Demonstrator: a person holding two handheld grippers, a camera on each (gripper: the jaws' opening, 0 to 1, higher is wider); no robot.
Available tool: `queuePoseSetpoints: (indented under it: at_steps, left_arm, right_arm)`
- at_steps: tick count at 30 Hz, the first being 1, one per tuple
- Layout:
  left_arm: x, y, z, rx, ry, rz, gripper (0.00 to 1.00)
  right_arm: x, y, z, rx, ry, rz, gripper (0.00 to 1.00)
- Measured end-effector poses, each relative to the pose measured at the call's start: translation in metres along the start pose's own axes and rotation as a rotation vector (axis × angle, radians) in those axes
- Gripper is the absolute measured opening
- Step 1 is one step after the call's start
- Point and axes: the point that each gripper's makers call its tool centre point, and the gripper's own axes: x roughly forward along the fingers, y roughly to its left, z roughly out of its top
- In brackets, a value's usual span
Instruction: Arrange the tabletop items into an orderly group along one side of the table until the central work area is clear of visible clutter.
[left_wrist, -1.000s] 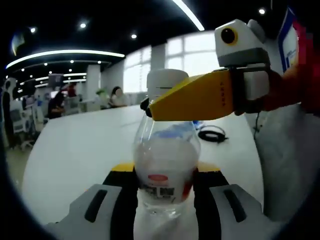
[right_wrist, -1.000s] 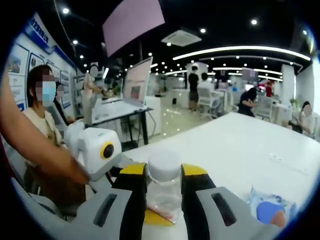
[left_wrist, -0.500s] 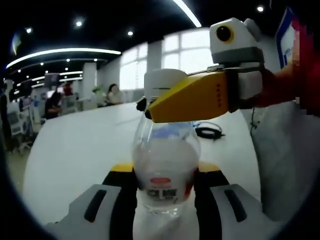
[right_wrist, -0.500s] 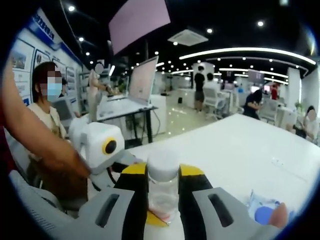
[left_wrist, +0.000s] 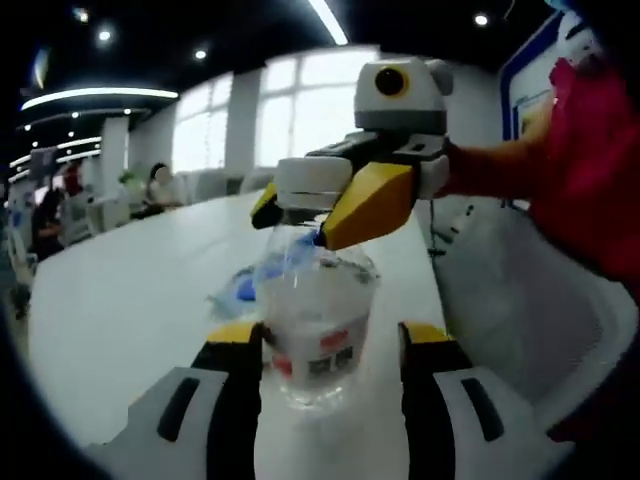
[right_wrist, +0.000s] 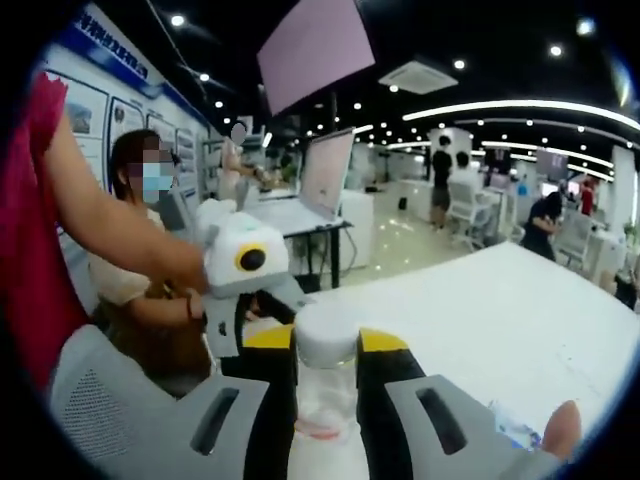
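A clear plastic bottle (left_wrist: 315, 310) with a red label and a white cap (left_wrist: 310, 185) stands upright between the two yellow-tipped jaws of my left gripper (left_wrist: 330, 340), which is shut on its body. My right gripper (left_wrist: 315, 205) comes in from the upper right and is shut on the cap. In the right gripper view, the cap (right_wrist: 325, 335) sits pinched between the jaws of my right gripper (right_wrist: 325, 345), with the bottle's clear body (right_wrist: 322, 400) below it. The left gripper (right_wrist: 255, 310) shows just behind, held by a person's hand.
A crumpled blue wrapper (left_wrist: 245, 285) lies on the white table (left_wrist: 120, 290) behind the bottle and shows again as the wrapper (right_wrist: 520, 435) at lower right. A grey mesh chair (left_wrist: 530, 300) stands beside the table. A masked person (right_wrist: 145, 230) sits nearby.
Both views have swung round with the hands. The right gripper now points more head-on at the left camera, still clamped on the cap. The bottle stays held by both.
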Motion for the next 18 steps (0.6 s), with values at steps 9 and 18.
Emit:
queuePoseSetpoints:
  at_steps: [9, 18]
  left_arm:
    - [0.016, -0.025, 0.057, 0.024, -0.078, -0.167, 0.51]
    - [0.019, -0.074, 0.098, 0.024, -0.117, -0.378, 0.49]
  right_arm:
    - [-0.062, 0.018, 0.053, 0.013, -0.095, 0.239, 0.2]
    - [-0.098, 0.045, 0.089, 0.013, -0.125, 0.426, 0.2]
